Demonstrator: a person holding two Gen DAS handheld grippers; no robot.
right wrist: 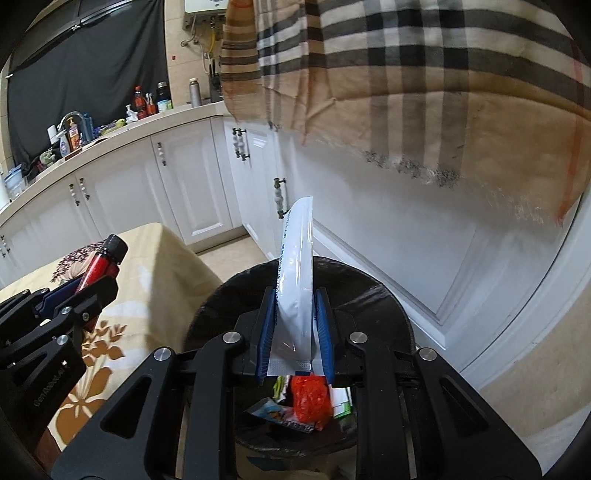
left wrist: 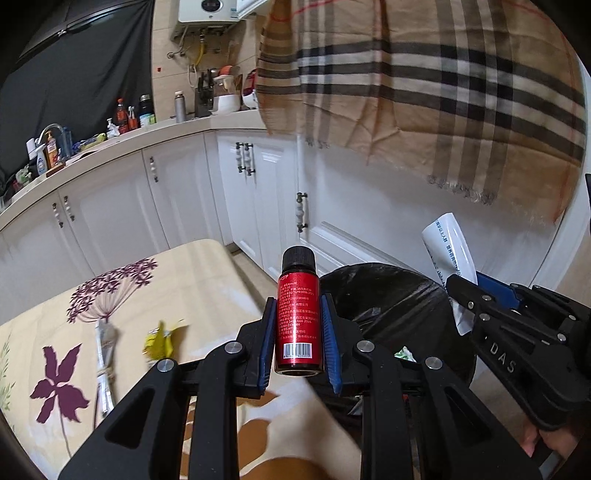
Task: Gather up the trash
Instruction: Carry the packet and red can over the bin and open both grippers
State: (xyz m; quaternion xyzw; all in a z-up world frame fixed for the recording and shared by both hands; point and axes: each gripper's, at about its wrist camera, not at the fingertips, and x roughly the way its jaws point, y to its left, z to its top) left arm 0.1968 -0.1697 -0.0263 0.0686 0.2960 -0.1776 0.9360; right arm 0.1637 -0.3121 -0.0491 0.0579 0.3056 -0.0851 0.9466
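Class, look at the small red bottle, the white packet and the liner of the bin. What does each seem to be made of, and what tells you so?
Red bottle: dark body, glass or plastic, under a glossy metallic red label; ribbed black cap looks plastic.
White packet: thin glossy film, probably plastic; it creases and shows a sealed edge.
Bin liner: thin black plastic film, wrinkled and faintly shiny over the rim.

bin mouth point(right wrist: 388, 295) open above, table edge point(right wrist: 173, 251) beside

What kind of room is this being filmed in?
Most likely a home kitchen: a countertop carries bottles and a knife block above white cabinets, a faucet stands further along it, and a wall-mounted water heater hangs above.
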